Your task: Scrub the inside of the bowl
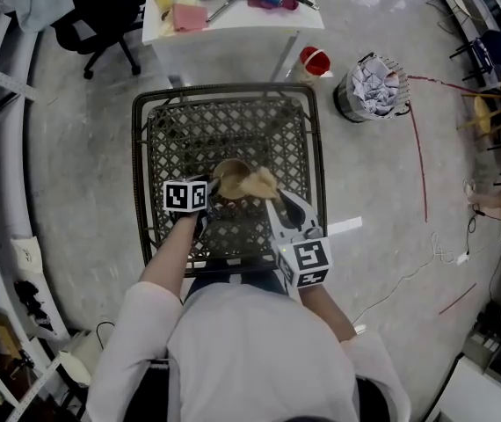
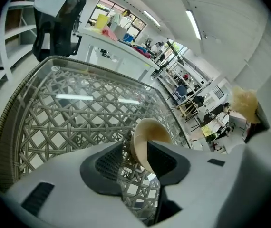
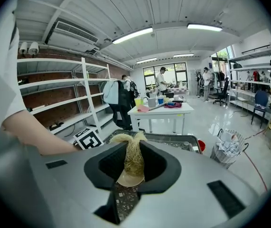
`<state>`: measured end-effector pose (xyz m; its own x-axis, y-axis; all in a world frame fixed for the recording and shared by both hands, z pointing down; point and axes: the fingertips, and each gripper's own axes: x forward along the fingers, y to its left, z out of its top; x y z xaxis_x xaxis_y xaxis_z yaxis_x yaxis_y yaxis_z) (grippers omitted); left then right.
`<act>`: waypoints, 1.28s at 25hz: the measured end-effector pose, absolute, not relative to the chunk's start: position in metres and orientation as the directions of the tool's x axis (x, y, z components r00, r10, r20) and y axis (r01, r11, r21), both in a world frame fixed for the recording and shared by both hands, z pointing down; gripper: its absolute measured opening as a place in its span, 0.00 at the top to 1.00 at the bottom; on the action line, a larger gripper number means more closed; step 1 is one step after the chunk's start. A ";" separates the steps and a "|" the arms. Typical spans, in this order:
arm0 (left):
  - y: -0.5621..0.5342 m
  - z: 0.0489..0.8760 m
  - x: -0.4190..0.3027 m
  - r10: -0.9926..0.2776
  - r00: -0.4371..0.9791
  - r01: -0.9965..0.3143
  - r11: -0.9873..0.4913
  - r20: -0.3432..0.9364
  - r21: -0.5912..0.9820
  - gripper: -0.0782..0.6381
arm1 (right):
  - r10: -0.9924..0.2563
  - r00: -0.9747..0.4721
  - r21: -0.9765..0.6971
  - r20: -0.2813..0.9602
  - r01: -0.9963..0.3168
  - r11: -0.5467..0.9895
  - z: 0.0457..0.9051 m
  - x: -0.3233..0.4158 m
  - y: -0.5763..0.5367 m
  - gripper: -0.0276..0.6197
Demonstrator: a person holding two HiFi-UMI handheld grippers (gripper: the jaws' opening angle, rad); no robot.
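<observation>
While right gripper (image 3: 131, 161) clamps fibrous scrubber (image 3: 132, 148) at bowl (image 2: 150, 129), left gripper (image 2: 135, 160) stands wide, bowl rim between, seemingly unpressed.

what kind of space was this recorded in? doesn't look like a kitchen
Probably a lab or workshop, not a home: open white shelving along the wall, a cluttered white work table with cups and tools, a bin of crumpled paper, and cables loose on the floor.

A cluttered white table (image 1: 259, 20), a red bucket (image 1: 315, 61) and a paper-filled bin (image 1: 372, 89) stand beyond the woven table (image 1: 224, 121).
</observation>
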<state>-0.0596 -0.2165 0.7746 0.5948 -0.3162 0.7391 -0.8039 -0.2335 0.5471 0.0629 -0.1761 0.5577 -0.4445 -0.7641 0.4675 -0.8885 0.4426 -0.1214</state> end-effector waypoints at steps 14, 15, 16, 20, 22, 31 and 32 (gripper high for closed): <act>-0.214 0.790 -0.048 -0.286 0.585 -0.811 -0.233 0.759 0.537 0.79 | -0.757 -0.447 -0.121 0.477 -0.886 0.447 0.562 0.068 -0.176 0.82; -0.215 0.789 -0.048 -0.295 0.580 -0.815 -0.234 0.760 0.531 0.80 | -0.757 -0.447 -0.121 0.477 -0.886 0.447 0.562 0.069 -0.176 0.82; -0.216 0.789 -0.048 -0.304 0.575 -0.818 -0.234 0.760 0.525 0.80 | -0.757 -0.447 -0.121 0.477 -0.886 0.447 0.562 0.069 -0.175 0.82; -0.220 0.787 -0.051 -0.347 0.549 -0.836 -0.235 0.760 0.497 0.82 | -0.755 -0.450 -0.122 0.477 -0.884 0.450 0.563 0.070 -0.175 0.82; -0.221 0.785 -0.054 -0.369 0.536 -0.844 -0.233 0.759 0.483 0.83 | -0.755 -0.452 -0.121 0.476 -0.883 0.453 0.562 0.071 -0.174 0.82; -0.236 0.747 -0.064 -0.473 0.513 -0.858 -0.249 0.716 0.449 0.83 | -0.757 -0.478 -0.110 0.447 -0.869 0.483 0.551 0.064 -0.180 0.82; -0.238 0.741 -0.065 -0.487 0.509 -0.860 -0.251 0.710 0.444 0.83 | -0.757 -0.482 -0.110 0.442 -0.866 0.488 0.550 0.062 -0.181 0.82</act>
<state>-0.0652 -0.2380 0.7415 0.5088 -0.4871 0.7098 -0.8600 -0.2514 0.4440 0.0622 -0.1809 0.5497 -0.4822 -0.7565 0.4417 -0.8660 0.4878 -0.1099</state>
